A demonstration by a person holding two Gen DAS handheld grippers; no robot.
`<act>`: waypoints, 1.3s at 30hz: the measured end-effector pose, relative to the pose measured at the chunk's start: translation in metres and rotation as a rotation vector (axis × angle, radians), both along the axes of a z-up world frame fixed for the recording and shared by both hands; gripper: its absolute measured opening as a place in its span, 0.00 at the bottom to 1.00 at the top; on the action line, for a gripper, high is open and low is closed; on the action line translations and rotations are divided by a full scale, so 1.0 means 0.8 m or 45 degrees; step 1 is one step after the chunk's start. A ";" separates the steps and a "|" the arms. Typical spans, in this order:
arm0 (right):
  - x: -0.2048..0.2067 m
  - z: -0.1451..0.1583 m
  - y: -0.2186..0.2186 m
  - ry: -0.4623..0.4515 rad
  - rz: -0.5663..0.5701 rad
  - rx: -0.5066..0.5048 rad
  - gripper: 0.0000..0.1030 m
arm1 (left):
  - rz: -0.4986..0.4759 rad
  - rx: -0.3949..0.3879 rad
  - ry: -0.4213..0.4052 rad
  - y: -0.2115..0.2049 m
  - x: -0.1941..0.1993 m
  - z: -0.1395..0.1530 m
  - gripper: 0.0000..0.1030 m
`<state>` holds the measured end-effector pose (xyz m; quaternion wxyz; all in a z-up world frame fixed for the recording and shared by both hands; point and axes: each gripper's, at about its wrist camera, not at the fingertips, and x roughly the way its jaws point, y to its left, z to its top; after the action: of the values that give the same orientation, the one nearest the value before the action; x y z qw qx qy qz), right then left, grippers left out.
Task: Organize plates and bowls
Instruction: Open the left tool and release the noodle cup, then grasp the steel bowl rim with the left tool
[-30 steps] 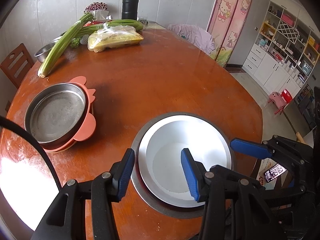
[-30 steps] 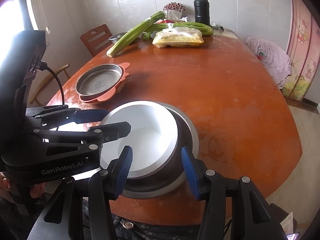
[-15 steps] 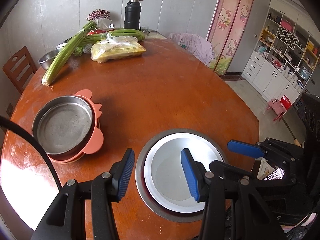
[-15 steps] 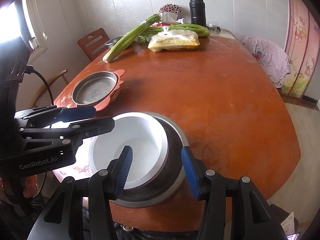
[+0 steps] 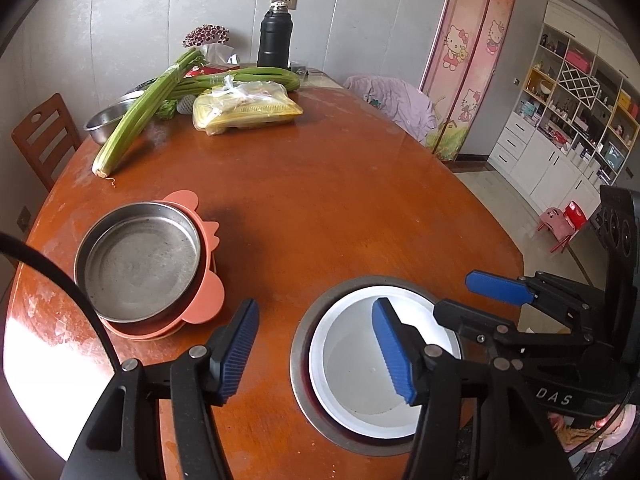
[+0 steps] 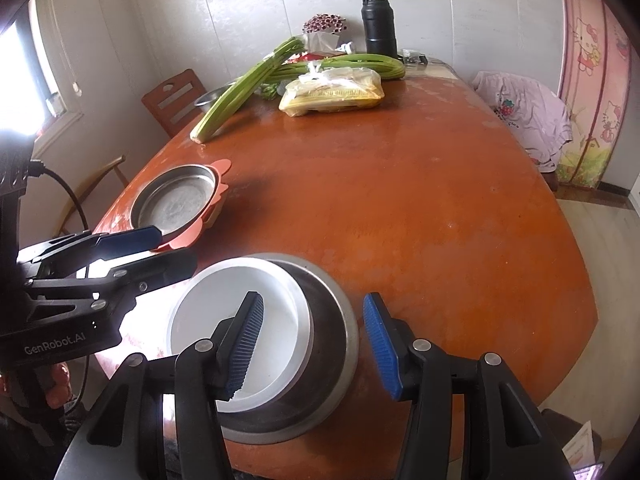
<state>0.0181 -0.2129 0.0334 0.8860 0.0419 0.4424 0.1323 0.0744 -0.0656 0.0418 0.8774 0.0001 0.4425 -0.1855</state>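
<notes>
A white bowl (image 5: 360,376) sits nested in a steel bowl (image 5: 304,384) at the near edge of the table; both show in the right wrist view, white (image 6: 272,320) in steel (image 6: 336,344). A steel plate (image 5: 140,268) rests on an orange eared plate (image 5: 204,292) to the left, also in the right wrist view (image 6: 176,204). My left gripper (image 5: 316,348) is open and empty above the steel bowl's left rim. My right gripper (image 6: 312,348) is open and empty over the bowls' right side.
Celery stalks (image 5: 140,120), a bagged food pack (image 5: 248,110), a black flask (image 5: 274,40) and a steel basin (image 5: 106,120) stand at the table's far end. A wooden chair (image 5: 44,136) is at the left. Shelving (image 5: 572,112) stands right.
Both grippers have pulled back and up from the nested bowls, which now look smaller and lower in both views. The bowls and plates have not moved.
</notes>
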 end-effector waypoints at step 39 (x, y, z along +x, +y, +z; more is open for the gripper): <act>0.002 -0.056 0.004 0.139 -0.039 0.030 0.56 | 0.002 0.067 0.154 -0.015 -0.022 -0.067 0.64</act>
<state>0.0195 -0.2095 -0.0112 0.8619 0.0663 0.4879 0.1215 0.0567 -0.0772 -0.0117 0.8488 0.0116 0.4995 -0.1728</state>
